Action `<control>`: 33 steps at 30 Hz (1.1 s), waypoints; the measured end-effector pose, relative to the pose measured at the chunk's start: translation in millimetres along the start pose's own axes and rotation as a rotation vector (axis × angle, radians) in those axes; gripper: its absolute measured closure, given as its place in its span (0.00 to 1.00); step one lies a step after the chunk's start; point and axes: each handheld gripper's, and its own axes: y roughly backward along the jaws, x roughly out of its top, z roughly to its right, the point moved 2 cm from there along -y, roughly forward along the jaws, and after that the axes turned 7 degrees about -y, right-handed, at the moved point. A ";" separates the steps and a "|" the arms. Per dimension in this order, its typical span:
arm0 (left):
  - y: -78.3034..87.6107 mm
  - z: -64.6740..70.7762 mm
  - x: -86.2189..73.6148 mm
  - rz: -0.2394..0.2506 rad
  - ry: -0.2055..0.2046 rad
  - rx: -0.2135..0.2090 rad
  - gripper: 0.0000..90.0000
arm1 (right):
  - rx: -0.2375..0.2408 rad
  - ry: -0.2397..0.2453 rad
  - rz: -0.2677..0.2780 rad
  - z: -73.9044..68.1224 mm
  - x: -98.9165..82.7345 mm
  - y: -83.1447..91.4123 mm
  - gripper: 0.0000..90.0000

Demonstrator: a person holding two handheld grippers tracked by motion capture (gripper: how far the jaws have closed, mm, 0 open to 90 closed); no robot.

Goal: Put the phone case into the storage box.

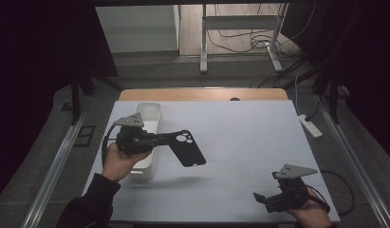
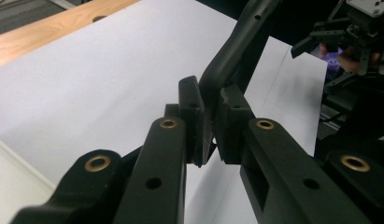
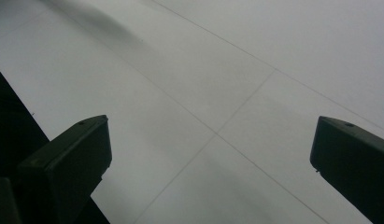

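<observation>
Left claw (image 1: 165, 139): clamped tight on the edge of a black phone case (image 1: 187, 148), holding it up off the tabletop (image 1: 240, 137). In the left gripper view you could see both pads (image 2: 193, 116) pinching the case's rim (image 2: 236, 51), with the rest of it sticking up and away.

Phone case: hung in the air a bit left of the middle, camera cutout end nearest the claw, its shadow falling on the white surface underneath. It wasn't touching anything but the claw.

White bin (image 1: 147, 137): a tall-ish plastic container standing on the left part of the tabletop, right under and behind the left hand (image 1: 117, 161).

Right claw (image 1: 260, 199): jaws stood wide apart with nothing in them, low over the near right corner, well apart from the case. The right gripper view just had bare white surface between the two jaws.

Tabletop: white sheet over a wooden top, with the wood strip (image 1: 202, 94) peeking out at the far edge.
</observation>
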 end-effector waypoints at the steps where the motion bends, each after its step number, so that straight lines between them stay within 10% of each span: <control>1: 0.0 0.0 0.0 0.000 0.000 0.000 0.91 | -0.004 -0.005 0.003 0.8 -0.8 1.0 0.00; 33: 35.4 -20.1 17.5 0.013 -0.003 0.060 0.91 | -0.073 -0.094 0.015 16.0 -20.3 29.2 0.00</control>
